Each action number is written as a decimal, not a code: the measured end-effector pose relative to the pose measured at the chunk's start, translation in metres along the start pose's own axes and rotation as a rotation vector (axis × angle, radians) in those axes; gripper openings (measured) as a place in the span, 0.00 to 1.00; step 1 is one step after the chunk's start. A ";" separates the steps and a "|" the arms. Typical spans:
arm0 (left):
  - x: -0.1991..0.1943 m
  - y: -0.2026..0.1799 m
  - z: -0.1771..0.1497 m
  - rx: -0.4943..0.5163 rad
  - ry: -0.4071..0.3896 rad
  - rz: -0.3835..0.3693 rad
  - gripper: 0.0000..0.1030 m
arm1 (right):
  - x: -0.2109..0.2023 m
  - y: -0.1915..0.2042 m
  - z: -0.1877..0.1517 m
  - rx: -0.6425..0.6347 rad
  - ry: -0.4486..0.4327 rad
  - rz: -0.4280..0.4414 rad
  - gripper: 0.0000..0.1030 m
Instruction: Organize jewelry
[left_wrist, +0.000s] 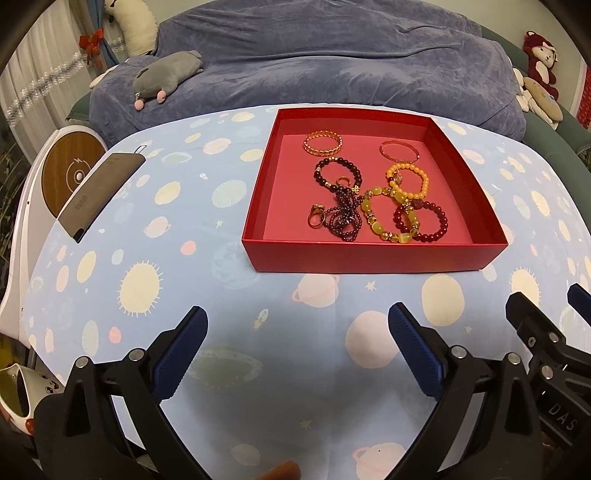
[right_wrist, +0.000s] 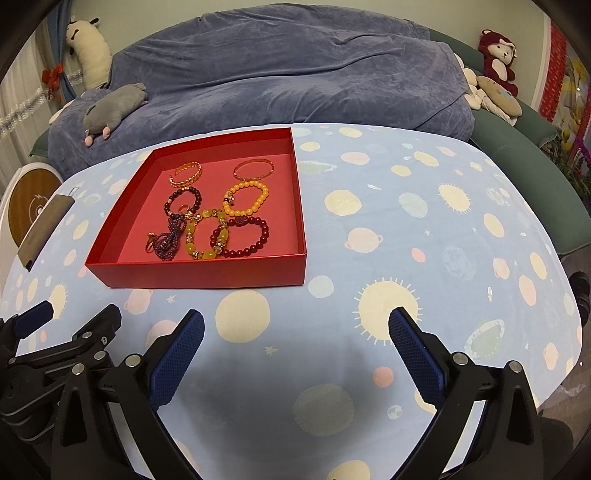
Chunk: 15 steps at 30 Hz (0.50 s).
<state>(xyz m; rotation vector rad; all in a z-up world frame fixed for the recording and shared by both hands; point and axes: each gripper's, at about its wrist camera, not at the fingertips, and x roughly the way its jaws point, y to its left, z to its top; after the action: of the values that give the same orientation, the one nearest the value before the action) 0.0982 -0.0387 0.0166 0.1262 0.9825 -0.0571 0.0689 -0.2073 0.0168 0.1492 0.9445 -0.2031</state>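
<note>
A blue cloth printed with suns and planets covers the surface (left_wrist: 184, 229), and behind it a grey-blue blanket (left_wrist: 332, 55) is heaped up with a grey plush animal (left_wrist: 166, 74) lying on it at about eleven o'clock from the left claw. A dark flat case (left_wrist: 99, 192) lies near the surface's edge at ten o'clock, partly over a round wooden disc (left_wrist: 66, 173); a red plush monkey (right_wrist: 496, 55) sits far off at one o'clock from the right claw. Nothing lies on the cloth between either claw and the red box (left_wrist: 369, 254). The left claw (left_wrist: 297, 354) is spread wide with nothing in it, and the box stands ahead of it at twelve to one o'clock, well apart. The right claw (right_wrist: 295, 354) is likewise wide open and empty, with the box at eleven o'clock, well apart; the left claw shows beside it at nine o'clock. Inside the box lie a gold bangle (left_wrist: 322, 143) and a thin rose-gold bangle (left_wrist: 399, 151) toward the far wall, and nearer the front a dark bead bracelet (left_wrist: 336, 173), an orange bead bracelet (left_wrist: 408, 182), a yellow stone bracelet (left_wrist: 388, 218), a deep red bead bracelet (left_wrist: 424, 221), a purple bead strand (left_wrist: 343, 218) and a gold ring (left_wrist: 317, 216), several overlapping.
</note>
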 end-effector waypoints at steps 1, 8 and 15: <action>0.000 0.000 0.000 0.000 0.000 0.000 0.91 | 0.000 0.000 0.000 0.001 0.002 0.001 0.94; 0.001 -0.001 0.000 -0.001 0.001 -0.002 0.91 | 0.001 -0.001 0.000 0.002 0.008 -0.003 0.94; 0.004 -0.004 0.001 0.006 0.002 -0.007 0.91 | 0.003 -0.003 -0.002 0.012 0.020 -0.005 0.94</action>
<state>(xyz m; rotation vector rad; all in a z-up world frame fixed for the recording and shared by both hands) 0.1010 -0.0426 0.0139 0.1283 0.9846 -0.0664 0.0686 -0.2098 0.0130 0.1606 0.9638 -0.2121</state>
